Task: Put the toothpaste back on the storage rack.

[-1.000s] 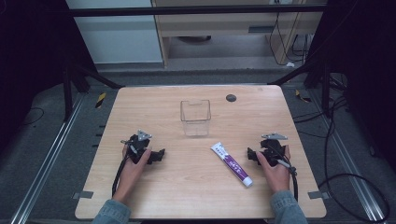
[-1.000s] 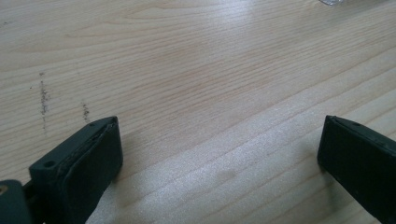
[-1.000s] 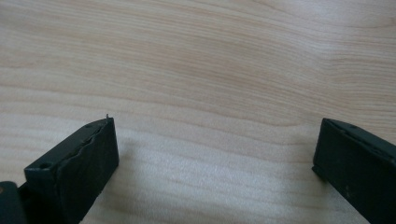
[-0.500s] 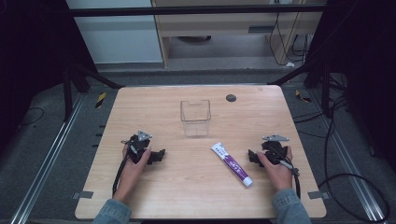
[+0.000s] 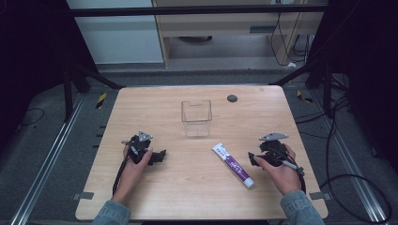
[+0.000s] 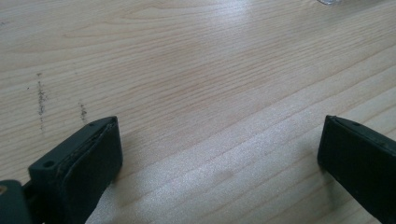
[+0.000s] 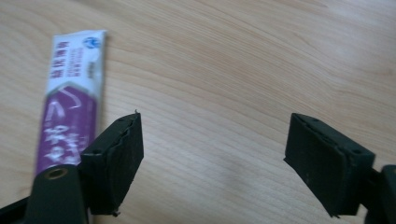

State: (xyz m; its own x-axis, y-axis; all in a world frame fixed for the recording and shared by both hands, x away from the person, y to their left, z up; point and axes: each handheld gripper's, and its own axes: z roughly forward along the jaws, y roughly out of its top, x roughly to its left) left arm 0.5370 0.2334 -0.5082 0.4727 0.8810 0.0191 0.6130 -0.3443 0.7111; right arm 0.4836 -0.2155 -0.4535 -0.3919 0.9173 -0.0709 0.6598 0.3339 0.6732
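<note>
The purple-and-white tube (image 5: 233, 165) lay flat on the bench (image 5: 187, 197), in front of the clear box (image 5: 196, 118). Just beside it the right tongs (image 5: 253, 159) had been narrowing, jaws still apart over bare wood. The left tongs (image 5: 159, 156) gaped wide, grasping nothing.

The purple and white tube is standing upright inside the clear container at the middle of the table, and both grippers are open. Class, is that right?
Not quite. The purple and white tube lies flat on the table, outside the clear container, as the high view shows. The left gripper and right gripper are indeed open.
</note>
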